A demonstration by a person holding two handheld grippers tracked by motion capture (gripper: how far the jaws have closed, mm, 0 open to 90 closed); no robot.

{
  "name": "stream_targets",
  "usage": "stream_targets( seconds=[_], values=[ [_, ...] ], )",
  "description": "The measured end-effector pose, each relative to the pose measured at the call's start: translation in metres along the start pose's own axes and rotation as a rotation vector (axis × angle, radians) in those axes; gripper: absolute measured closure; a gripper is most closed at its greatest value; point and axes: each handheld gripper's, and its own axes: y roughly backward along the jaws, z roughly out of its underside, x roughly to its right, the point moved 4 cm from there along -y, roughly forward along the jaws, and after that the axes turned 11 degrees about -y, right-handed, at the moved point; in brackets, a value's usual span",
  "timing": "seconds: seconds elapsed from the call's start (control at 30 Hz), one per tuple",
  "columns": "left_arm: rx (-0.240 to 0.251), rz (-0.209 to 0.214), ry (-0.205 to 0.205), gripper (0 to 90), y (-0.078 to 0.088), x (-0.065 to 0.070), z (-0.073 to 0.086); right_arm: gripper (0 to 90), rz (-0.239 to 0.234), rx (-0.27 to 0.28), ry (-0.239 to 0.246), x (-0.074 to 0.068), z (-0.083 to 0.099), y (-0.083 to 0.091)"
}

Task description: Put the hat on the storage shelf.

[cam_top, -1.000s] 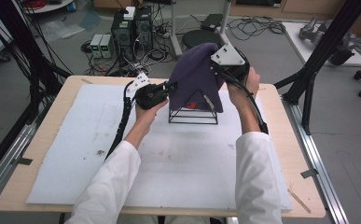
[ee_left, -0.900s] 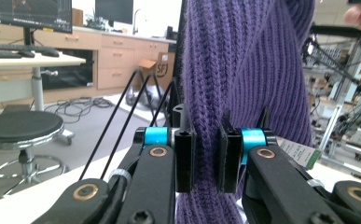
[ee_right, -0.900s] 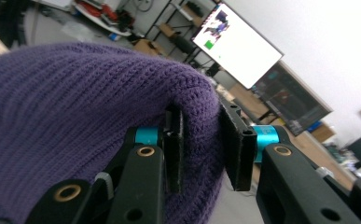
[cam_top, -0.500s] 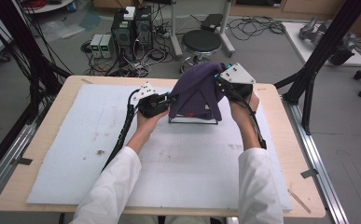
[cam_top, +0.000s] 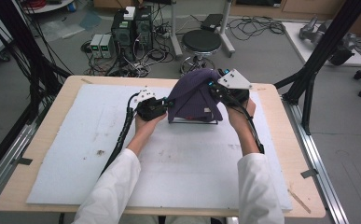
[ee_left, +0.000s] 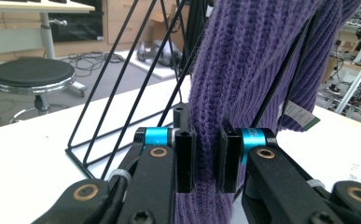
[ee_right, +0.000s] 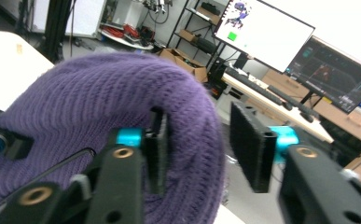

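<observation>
The purple knit hat (cam_top: pixel 194 95) sits draped over a black wire stand (cam_top: pixel 194 121) at the table's (cam_top: pixel 38 154) far middle. The left gripper (ee_left: pixel 207 156) pinches the hat's ribbed edge. The right gripper (ee_right: pixel 201 149) has just been opening; one pad seems to rest against the knit, the other clear of it.

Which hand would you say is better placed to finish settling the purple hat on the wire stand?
Probably the left. The left gripper is clamped on the purple hat beside the wire stand. The right gripper has just been opening; its pads no longer squeeze the knit.
</observation>
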Motion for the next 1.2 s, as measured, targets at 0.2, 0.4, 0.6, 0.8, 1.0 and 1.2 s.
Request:
stream_targets(
  seconds=[0.2,0.4,0.6,0.8,1.0,1.2],
  values=[
    [-0.014,0.021,0.019,80.2,0.002,-0.001,0.001,41.3,-0.058,-0.018,-0.064,0.003,0.000,0.004],
    [-0.033,0.022,0.054,77.2,0.001,-0.001,0.005,22.6,-0.198,-0.148,-0.151,0.001,0.013,0.000],
    [-0.014,0.035,0.101,59.9,0.005,-0.002,0.004,13.5,-0.242,-0.159,-0.161,0.001,0.011,0.008],
    [0.036,0.012,0.076,41.9,0.018,-0.001,-0.003,11.8,-0.198,-0.062,-0.247,0.008,-0.001,0.026],
    [0.086,-0.060,0.016,29.2,0.043,0.002,-0.021,11.9,-0.059,0.050,-0.324,0.018,0.001,0.051],
    [0.177,-0.079,0.041,21.4,0.077,0.005,-0.035,11.8,0.033,0.086,-0.420,0.023,0.005,0.070]
  ],
)
